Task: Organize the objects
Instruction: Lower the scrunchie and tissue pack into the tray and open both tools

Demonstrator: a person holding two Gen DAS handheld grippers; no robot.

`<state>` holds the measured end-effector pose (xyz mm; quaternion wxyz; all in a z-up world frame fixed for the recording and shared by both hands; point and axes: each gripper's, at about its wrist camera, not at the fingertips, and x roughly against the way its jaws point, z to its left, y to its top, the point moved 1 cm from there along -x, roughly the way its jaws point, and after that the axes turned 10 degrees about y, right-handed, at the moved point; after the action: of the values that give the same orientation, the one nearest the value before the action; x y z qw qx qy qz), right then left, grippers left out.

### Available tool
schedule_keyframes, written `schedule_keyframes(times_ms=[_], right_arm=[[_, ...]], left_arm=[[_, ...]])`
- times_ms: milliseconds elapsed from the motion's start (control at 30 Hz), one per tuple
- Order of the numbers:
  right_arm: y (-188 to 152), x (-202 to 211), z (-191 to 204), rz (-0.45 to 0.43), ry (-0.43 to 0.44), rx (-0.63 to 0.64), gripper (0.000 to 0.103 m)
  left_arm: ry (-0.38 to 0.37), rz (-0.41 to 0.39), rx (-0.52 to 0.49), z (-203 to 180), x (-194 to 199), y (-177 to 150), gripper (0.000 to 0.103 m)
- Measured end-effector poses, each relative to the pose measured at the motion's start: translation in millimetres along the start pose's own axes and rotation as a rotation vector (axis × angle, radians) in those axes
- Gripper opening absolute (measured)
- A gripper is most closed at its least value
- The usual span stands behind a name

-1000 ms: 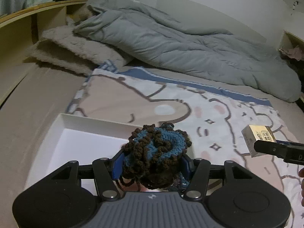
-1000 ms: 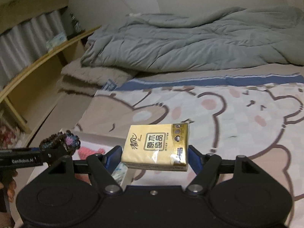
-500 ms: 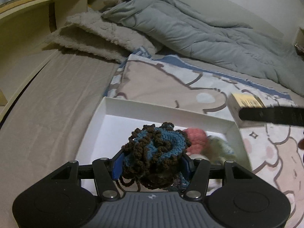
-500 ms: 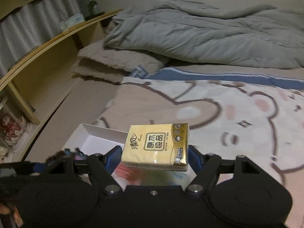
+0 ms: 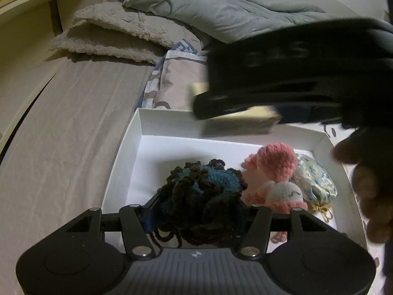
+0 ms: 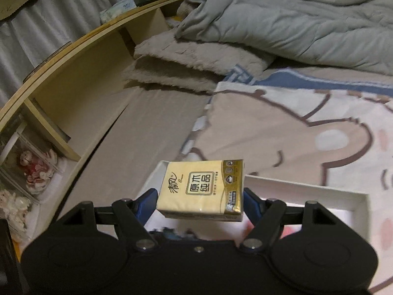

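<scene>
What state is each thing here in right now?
Left gripper: shut on the crochet toy, over the box.
Right gripper: shut on the tissue pack, held in the air.
White box: open, lidless.
Pink knitted doll: lying in the box.
Floral pouch: lying beside the doll.

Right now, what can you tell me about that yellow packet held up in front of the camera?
The tissue pack is a small soft packet in glossy pale yellow wrap with gold corners and a boxed label of Chinese characters. The right gripper clamps it by its two short sides, printed face up, roughly level. It hangs in the air above the far corner of the white box, touching only the gripper.
</scene>
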<state>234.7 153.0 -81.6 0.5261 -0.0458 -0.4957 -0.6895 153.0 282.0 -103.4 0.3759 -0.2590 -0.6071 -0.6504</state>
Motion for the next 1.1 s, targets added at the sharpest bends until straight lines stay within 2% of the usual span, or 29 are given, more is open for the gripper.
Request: schedule_keyframes(times_ms=[33,133,167,233,467,833,1100], right_arm=[[0,-5,2,0.001,0.012,-0.010,0.075],[-2,-18,6,0.003,0.065,-0.042,0.079],[-3,-22,7,0.007,0.047,-0.053,0.083],[-4,-26,9,0.016,0.012,-0.055,0.084],[-5,-25,0,0.026,0.003,-0.063,0.084],[-6,-5,-9,0.027,-0.009,-0.047,0.084],[-11,25,-5,0.005,0.000,0.019,0.084]], left_arm=[[0.001,-0.005,0.001,1,-2,1,0.062],[0.011,-0.008,0.010,2,-4,1,0.080],[0.021,0.008,0.007,3,-6,0,0.081],[0.015,0.032,0.009,6,-9,-3,0.081],[0.018,0.061,0.019,11,-10,-8,0.081],[0.005,0.054,0.051,11,7,-8,0.081],[0.017,0.035,0.064,9,24,-6,0.081]])
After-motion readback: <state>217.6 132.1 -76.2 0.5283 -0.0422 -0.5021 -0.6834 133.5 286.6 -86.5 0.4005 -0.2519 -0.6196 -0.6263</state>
